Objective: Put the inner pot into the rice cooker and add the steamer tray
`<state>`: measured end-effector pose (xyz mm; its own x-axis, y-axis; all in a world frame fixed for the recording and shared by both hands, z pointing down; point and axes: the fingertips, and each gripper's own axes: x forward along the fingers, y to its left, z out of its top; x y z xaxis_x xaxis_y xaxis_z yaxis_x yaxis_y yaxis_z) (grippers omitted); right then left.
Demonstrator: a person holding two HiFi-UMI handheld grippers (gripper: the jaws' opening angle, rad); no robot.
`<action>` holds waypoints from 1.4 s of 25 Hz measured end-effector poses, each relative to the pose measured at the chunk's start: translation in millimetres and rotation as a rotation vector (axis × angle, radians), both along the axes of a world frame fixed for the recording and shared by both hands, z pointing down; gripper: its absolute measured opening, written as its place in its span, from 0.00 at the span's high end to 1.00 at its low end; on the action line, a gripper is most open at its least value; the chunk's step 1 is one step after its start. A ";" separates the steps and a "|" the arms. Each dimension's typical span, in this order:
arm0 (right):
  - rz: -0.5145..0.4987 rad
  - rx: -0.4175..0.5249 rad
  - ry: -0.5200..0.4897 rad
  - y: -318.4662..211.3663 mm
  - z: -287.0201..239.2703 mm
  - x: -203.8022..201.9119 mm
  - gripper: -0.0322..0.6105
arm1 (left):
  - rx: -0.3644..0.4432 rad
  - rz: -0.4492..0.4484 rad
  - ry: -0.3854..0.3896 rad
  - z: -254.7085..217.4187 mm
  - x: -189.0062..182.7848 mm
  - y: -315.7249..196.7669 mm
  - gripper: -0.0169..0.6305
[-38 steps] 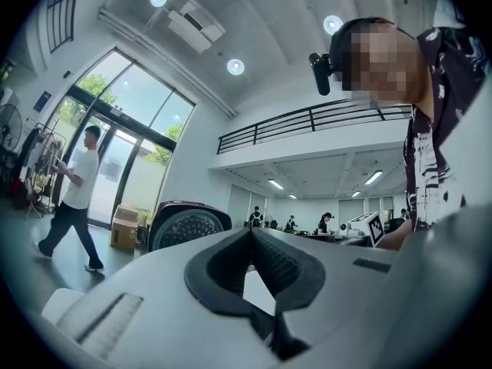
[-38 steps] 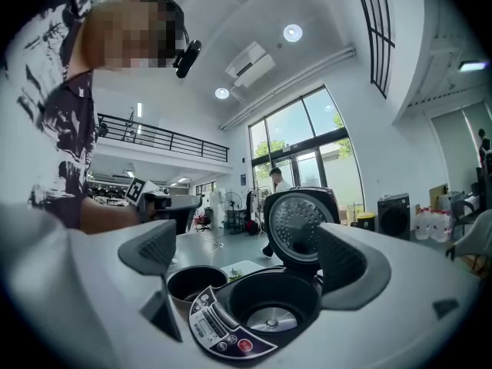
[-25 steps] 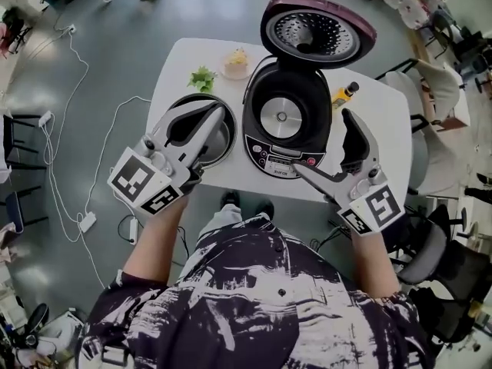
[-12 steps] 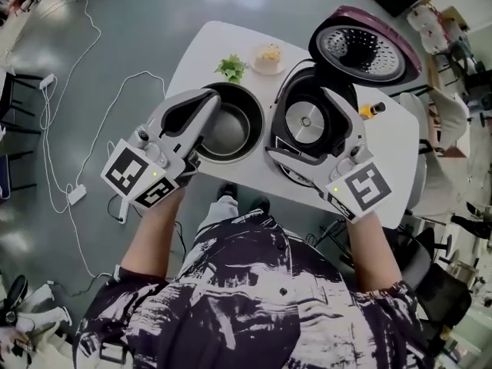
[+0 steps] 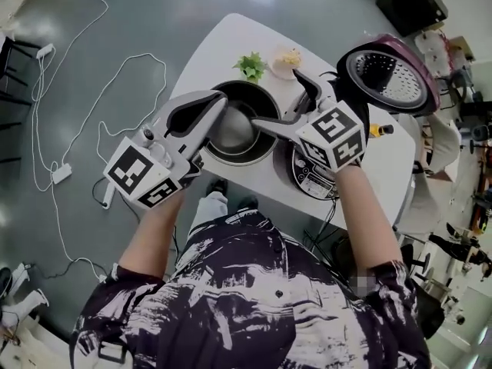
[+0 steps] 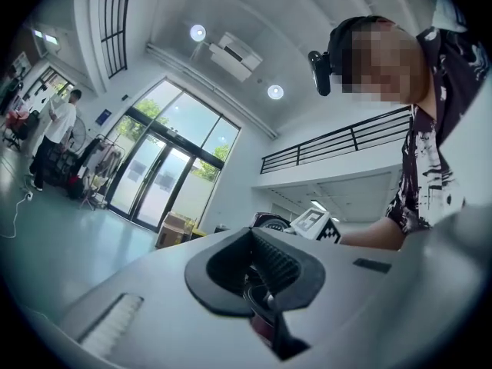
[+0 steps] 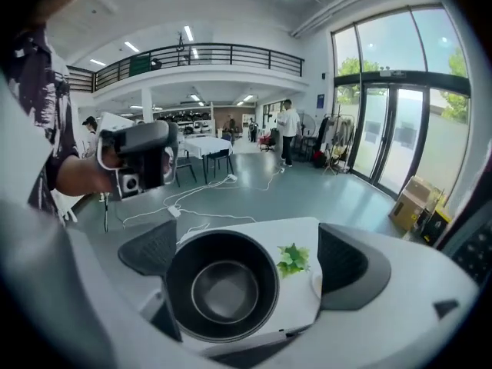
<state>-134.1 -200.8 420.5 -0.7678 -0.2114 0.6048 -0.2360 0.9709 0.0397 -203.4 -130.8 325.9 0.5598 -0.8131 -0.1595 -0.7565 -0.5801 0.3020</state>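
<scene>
Grey plastic and pinched shut on nothing, the left hand-held gripper [image 5: 219,106] hangs over the near-left rim of the inner pot [image 5: 233,134]. The pot sits on the white counter [image 5: 211,52], beside the rice cooker [image 5: 309,177], not in it. The right hand-held gripper [image 5: 275,97] is spread wide, with the pot framed between its jaws. Beyond lie a green sprig [image 5: 250,66] and a small dish [image 5: 286,55]. The cooker's lid [image 5: 388,71] stands open.

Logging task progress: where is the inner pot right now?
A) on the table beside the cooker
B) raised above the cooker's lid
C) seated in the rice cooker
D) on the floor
A: the inner pot stands on the table, next to the open rice cooker.
</scene>
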 end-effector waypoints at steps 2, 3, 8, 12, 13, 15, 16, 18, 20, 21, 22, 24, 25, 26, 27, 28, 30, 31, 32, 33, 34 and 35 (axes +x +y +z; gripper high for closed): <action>-0.008 -0.038 0.055 -11.6 27.1 -8.0 0.13 | -0.010 -0.008 0.008 7.5 -6.9 1.0 0.97; -0.010 -0.057 0.081 -17.3 40.6 -11.1 0.13 | -0.014 -0.013 0.009 10.6 -10.1 1.6 0.97; 0.003 -0.129 0.202 -38.9 105.0 -21.3 0.13 | -0.025 -0.028 0.013 19.2 -24.6 5.4 0.97; 0.021 -0.187 0.279 -47.8 148.8 -28.7 0.13 | -0.031 -0.032 0.006 18.7 -33.5 10.1 0.97; 0.023 -0.200 0.303 -49.7 159.0 -28.6 0.13 | -0.033 -0.033 0.005 18.9 -34.8 11.4 0.97; 0.023 -0.230 0.349 -52.3 175.9 -27.4 0.13 | -0.040 -0.037 0.006 20.3 -37.7 12.8 0.97; 0.018 -0.242 0.369 -52.6 182.2 -27.3 0.13 | -0.045 -0.039 0.007 21.2 -39.8 13.0 0.97; 0.006 -0.263 0.403 -51.3 190.6 -28.4 0.13 | -0.054 -0.045 0.008 21.7 -44.7 13.6 0.97; -0.001 -0.289 0.430 -49.1 197.4 -29.6 0.13 | -0.058 -0.052 0.009 21.4 -49.2 13.8 0.97; -0.004 -0.305 0.441 -48.1 201.8 -29.9 0.13 | -0.059 -0.055 0.008 22.0 -50.8 13.4 0.97; -0.007 -0.320 0.452 -47.2 206.9 -30.1 0.13 | -0.059 -0.058 0.007 23.1 -51.9 12.8 0.97; -0.018 -0.341 0.478 -46.0 217.1 -29.7 0.18 | -0.061 -0.062 0.004 25.3 -53.3 11.6 0.97; -0.023 -0.343 0.493 -45.9 221.3 -28.7 0.22 | -0.062 -0.063 0.003 25.7 -53.7 11.2 0.97; -0.027 -0.340 0.511 -46.3 224.9 -27.1 0.29 | -0.062 -0.063 0.002 25.7 -54.1 10.9 0.97; -0.030 -0.332 0.531 -47.3 228.3 -25.1 0.36 | -0.062 -0.064 0.002 25.7 -54.7 10.7 0.97; -0.033 -0.321 0.551 -48.7 231.9 -23.3 0.45 | -0.062 -0.064 0.002 25.9 -55.7 10.5 0.97; -0.039 -0.293 0.591 -51.4 239.4 -21.0 0.61 | -0.065 -0.066 0.000 26.6 -58.8 10.0 0.97; -0.040 -0.279 0.611 -52.9 242.9 -20.3 0.71 | -0.066 -0.068 0.000 26.7 -60.7 9.9 0.97; -0.038 -0.261 0.630 -55.0 245.6 -19.6 0.77 | -0.067 -0.068 -0.001 26.6 -62.6 10.0 0.97; -0.031 -0.241 0.649 -58.0 247.4 -18.8 0.82 | -0.068 -0.069 -0.002 26.2 -64.1 10.4 0.97; -0.027 -0.222 0.669 -61.0 248.3 -17.9 0.89 | -0.068 -0.070 -0.002 25.8 -65.1 11.0 0.97; -0.031 -0.208 0.688 -62.8 248.8 -17.1 0.92 | -0.069 -0.070 -0.003 25.5 -65.7 11.5 0.97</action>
